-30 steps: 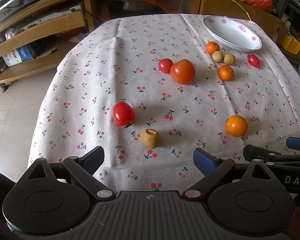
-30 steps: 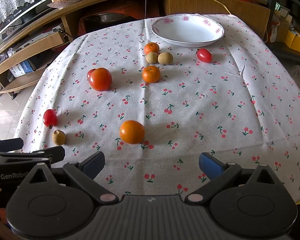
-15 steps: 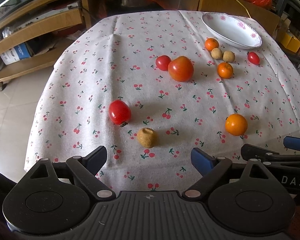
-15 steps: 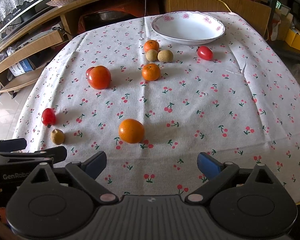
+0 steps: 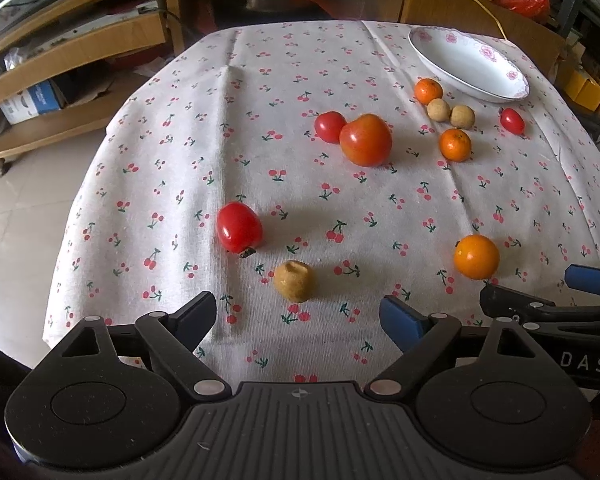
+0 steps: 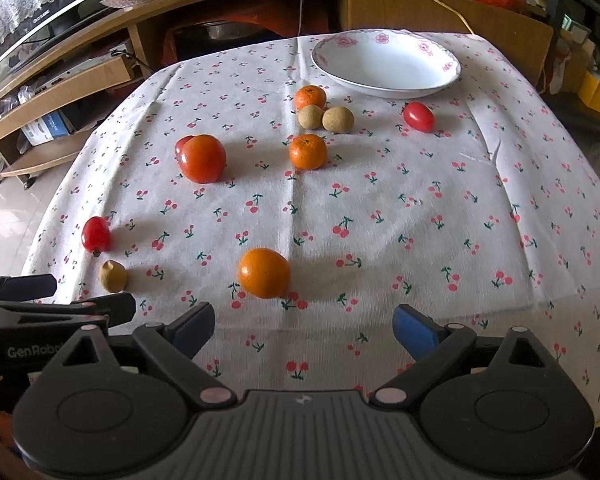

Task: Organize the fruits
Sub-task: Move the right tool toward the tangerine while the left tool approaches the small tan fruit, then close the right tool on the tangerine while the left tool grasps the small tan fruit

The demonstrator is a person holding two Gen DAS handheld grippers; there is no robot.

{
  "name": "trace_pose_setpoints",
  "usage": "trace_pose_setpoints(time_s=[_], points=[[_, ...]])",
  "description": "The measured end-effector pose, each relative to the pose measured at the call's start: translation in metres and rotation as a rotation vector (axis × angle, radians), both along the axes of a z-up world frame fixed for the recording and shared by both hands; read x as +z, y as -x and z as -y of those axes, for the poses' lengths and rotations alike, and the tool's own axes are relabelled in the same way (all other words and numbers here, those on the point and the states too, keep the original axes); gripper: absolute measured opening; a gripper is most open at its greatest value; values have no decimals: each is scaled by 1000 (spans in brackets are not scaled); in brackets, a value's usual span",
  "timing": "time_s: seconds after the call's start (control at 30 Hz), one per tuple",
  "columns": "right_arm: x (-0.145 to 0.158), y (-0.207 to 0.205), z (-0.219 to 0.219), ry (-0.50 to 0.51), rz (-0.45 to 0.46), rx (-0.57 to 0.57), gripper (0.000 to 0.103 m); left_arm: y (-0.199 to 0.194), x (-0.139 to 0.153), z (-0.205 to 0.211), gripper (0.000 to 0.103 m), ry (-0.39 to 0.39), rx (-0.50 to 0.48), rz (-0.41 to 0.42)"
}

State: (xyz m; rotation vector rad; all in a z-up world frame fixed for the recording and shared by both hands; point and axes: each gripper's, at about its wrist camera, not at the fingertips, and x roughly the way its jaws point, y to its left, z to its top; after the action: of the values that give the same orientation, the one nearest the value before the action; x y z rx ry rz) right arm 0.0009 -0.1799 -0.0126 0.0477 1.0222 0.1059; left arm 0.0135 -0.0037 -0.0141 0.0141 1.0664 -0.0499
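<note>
Fruits lie scattered on the cherry-print cloth of the worktop (image 6: 420, 208). The nearest small tomato (image 5: 239, 227) is oval, its long axis running toward the near edge, stem end nearest the camera. Just beside it sits a tan longan (image 5: 293, 281), dimple up. A large orange (image 6: 264, 273) rests ahead of the right gripper (image 6: 304, 330). Farther off are a big tomato (image 6: 202, 158) touching a smaller one, two mandarins, two longans and a small tomato near the white dish (image 6: 384, 64). The left gripper (image 5: 298, 316) and the right one both have jaws wide apart, holding nothing.
</note>
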Motion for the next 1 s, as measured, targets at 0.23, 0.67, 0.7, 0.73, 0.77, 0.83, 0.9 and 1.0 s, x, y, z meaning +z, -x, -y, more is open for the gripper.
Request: trace_pose_setpoints(time_s=[0.23, 0.67, 0.7, 0.73, 0.77, 0.83, 0.9, 1.0], points=[[-1, -9, -2, 11, 2, 39, 90, -5, -3, -3, 91, 15, 13, -10], [-8, -27, -6, 0, -28, 102, 80, -18, -12, -1, 86, 22, 10, -44], [-8, -28, -7, 0, -28, 108, 78, -19, -13, 0, 84, 21, 5, -47], [-9, -29, -8, -1, -29, 116, 77, -19, -13, 0, 83, 19, 1, -50], [-9, -30, -9, 2, -30, 125, 75, -20, -14, 1, 83, 18, -1, -53], [-11, -31, -10, 5, -33, 137, 73, -21, -16, 2, 82, 19, -3, -60], [-13, -32, -10, -4, -43, 147, 67, -22, -16, 2, 81, 25, -7, -63], [-16, -35, -12, -16, -60, 169, 58, -25, -17, 5, 78, 21, -17, -67]])
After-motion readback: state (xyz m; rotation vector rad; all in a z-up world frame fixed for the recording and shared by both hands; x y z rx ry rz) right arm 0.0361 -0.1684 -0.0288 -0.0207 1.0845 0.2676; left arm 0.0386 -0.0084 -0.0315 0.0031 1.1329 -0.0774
